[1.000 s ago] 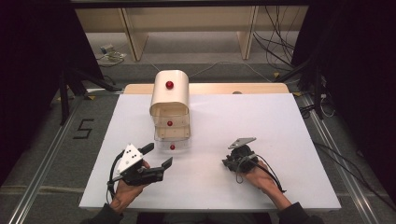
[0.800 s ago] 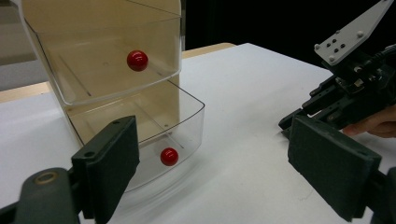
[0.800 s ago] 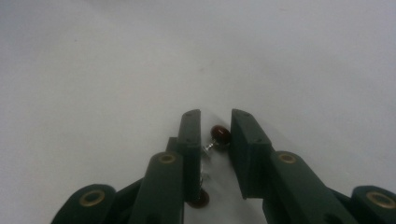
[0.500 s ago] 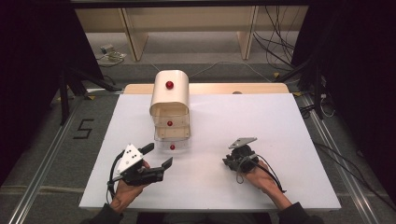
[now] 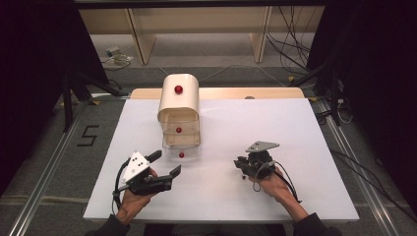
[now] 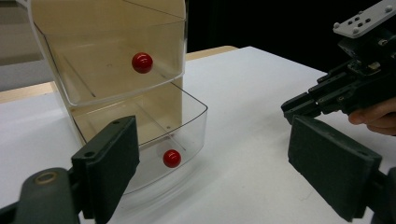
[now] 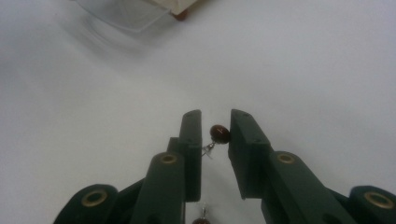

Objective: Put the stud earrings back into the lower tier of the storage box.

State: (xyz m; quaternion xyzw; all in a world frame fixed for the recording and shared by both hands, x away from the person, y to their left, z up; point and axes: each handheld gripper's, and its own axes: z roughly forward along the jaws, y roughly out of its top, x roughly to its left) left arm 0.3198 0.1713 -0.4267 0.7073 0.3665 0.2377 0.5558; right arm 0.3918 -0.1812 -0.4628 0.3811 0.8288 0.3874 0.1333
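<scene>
High view is showing one white table (image 5: 295, 128), one person's two hands, two grippers and one cream drawer cabinet (image 5: 179, 103).

The left gripper (image 5: 165, 163) is sitting near the table's front-left part, jaws standing wide with nothing between them, pointing toward the cabinet. Bare white board is lying around it, and the front edge is close behind the hand.

The cabinet is standing left of centre, near the far edge. Three red knobs are showing on it: the top knob (image 5: 178, 89), the middle knob (image 5: 178, 130) and the bottom knob (image 5: 181, 155). In the left gripper view two clear drawers are showing, and the bottom drawer (image 6: 187, 121) is sticking out further than the one above it.

Open table is running between the cabinet and the right gripper (image 5: 239, 164), and more is running on to the right edge. The right gripper is resting low on the board, front-right of the cabinet, well apart from it.

In the right gripper view the jaws are standing narrow, clamping one brown bead (image 7: 219, 134) on a small wire hook: the bead is touching one pad and the wire the other. A second bead (image 7: 201, 220) is peeking in at the bottom edge, between the jaw bases.
</scene>
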